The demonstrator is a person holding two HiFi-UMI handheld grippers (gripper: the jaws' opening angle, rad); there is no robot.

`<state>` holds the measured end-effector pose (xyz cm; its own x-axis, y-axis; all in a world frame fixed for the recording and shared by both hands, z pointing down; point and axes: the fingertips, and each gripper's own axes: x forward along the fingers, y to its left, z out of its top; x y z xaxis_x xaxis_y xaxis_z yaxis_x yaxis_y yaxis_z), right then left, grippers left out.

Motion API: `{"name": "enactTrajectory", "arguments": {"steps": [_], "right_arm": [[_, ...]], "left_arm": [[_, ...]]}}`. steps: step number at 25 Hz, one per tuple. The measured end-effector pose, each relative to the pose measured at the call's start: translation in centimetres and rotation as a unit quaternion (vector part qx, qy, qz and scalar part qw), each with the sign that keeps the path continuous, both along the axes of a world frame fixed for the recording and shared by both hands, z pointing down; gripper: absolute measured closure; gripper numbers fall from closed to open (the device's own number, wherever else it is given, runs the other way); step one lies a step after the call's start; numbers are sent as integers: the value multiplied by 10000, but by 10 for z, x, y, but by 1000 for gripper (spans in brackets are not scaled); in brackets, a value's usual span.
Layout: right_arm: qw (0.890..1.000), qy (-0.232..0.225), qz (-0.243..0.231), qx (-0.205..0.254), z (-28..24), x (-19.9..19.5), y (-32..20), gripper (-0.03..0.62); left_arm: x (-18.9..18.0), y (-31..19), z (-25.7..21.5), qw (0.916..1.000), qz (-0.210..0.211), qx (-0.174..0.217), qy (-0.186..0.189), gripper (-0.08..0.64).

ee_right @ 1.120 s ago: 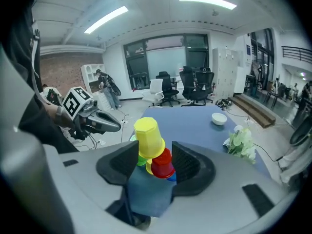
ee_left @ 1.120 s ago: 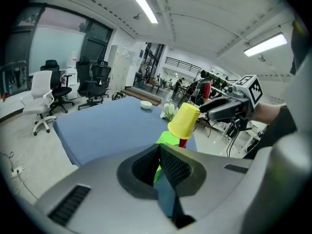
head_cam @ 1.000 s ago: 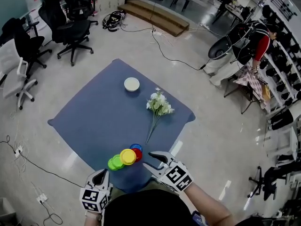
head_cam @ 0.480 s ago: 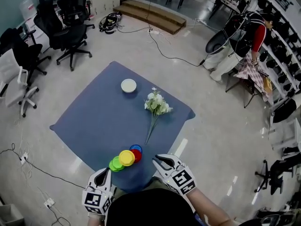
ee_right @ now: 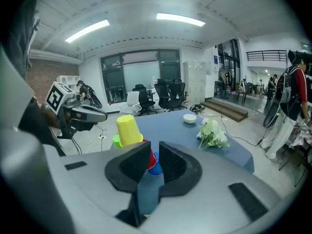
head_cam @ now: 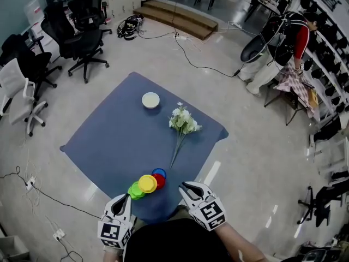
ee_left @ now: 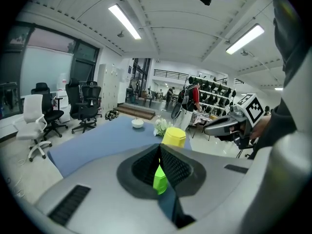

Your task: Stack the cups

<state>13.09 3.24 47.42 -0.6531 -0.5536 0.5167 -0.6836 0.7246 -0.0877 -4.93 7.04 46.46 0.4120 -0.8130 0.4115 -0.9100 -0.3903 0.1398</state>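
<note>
Cups (head_cam: 148, 183): bunched together on the tabletop (head_cam: 120, 130), easy to stack.
Left tongs (head_cam: 124, 198): shut tight, empty.
Right tongs (head_cam: 185, 188): just narrowed, nothing between.

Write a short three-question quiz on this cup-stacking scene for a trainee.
1. True or false: the white bowl sits on the blue mat.
2. Which colour is missing among the cups? A green, B purple, C red.
3. Fill in: the left hand-held gripper has its jaws ____.
Key: 1 true; 2 B; 3 shut.
</note>
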Motion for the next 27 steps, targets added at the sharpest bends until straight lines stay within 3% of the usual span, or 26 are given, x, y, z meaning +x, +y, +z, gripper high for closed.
{"name": "enactTrajectory", "arguments": {"steps": [27], "right_arm": [[9998,32,-172,-134,2,-15,-2,537]], "left_arm": [[-13,1,7,9997,-179,-149,-20,549]]}}
